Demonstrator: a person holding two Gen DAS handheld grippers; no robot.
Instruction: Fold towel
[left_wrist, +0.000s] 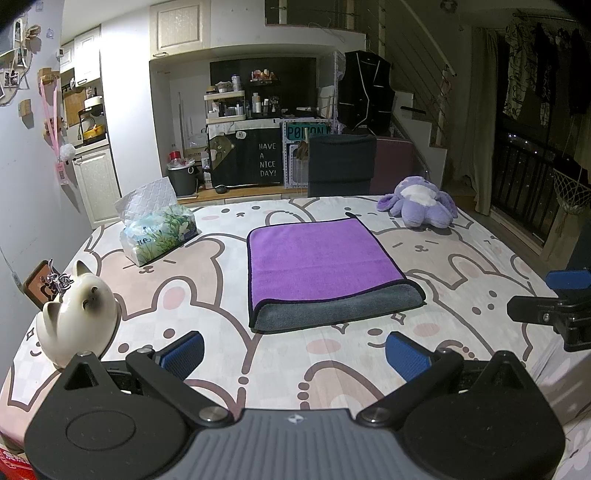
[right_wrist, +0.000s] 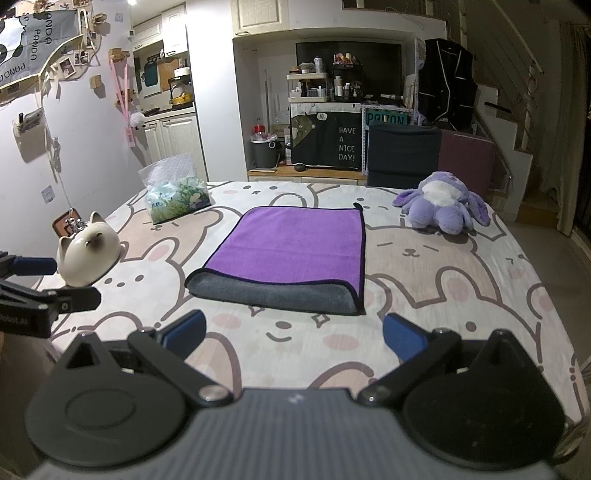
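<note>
A purple towel (left_wrist: 317, 262) with a grey underside lies folded on the table, its rolled grey fold edge toward me. It also shows in the right wrist view (right_wrist: 291, 251). My left gripper (left_wrist: 294, 352) is open and empty, above the table just short of the towel's near edge. My right gripper (right_wrist: 293, 334) is open and empty, also just short of the near edge. The right gripper shows at the right edge of the left wrist view (left_wrist: 554, 302); the left gripper shows at the left edge of the right wrist view (right_wrist: 40, 284).
A cartoon-print tablecloth (left_wrist: 332, 354) covers the table. A white ceramic cat (left_wrist: 77, 321) stands near left, a tissue pack (left_wrist: 159, 230) at far left, a purple plush toy (left_wrist: 421, 201) at far right. A dark chair (left_wrist: 340, 164) stands behind the table.
</note>
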